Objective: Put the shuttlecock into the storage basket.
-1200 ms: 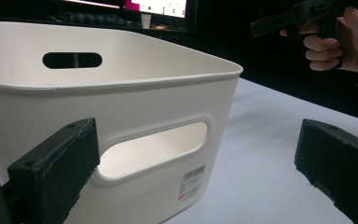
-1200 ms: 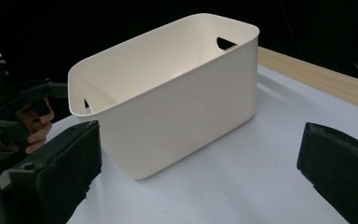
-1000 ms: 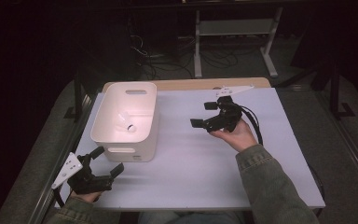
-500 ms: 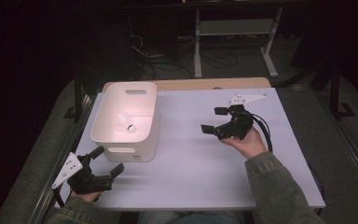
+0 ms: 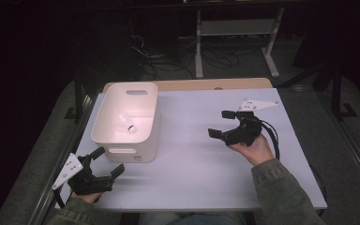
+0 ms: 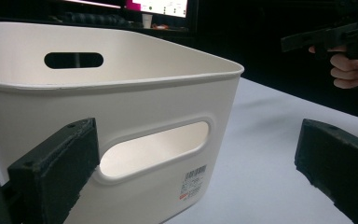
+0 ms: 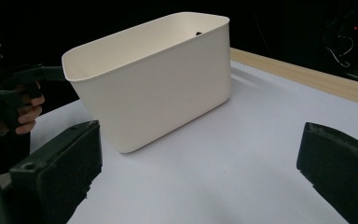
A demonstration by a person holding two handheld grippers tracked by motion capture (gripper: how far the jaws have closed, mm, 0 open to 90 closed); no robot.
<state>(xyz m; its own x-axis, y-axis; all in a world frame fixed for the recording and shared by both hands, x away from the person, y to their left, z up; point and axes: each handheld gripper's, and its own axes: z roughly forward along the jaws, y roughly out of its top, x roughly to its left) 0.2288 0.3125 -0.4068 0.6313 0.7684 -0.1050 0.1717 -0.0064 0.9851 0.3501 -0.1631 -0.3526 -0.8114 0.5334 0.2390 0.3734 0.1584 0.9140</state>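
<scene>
White rectangular plastic bin (image 5: pixel 127 121) with slot handles sits at 10 o'clock on the pale table top (image 5: pixel 192 159); small white tube-like item (image 5: pixel 125 123) lies inside. Left gripper (image 5: pixel 104 164), jaws apart, empty, at the bin's near end. Right gripper (image 5: pixel 221 124), jaws apart, empty, well apart at 3 o'clock. Judgement: between steps; next move likely calls for closing on the bin. Barcode sticker (image 6: pixel 192 182), print unreadable.

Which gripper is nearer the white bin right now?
Left. The left gripper sits just off the bin's near end by the handle slot; the right gripper is out across the table, apart from it.
</scene>
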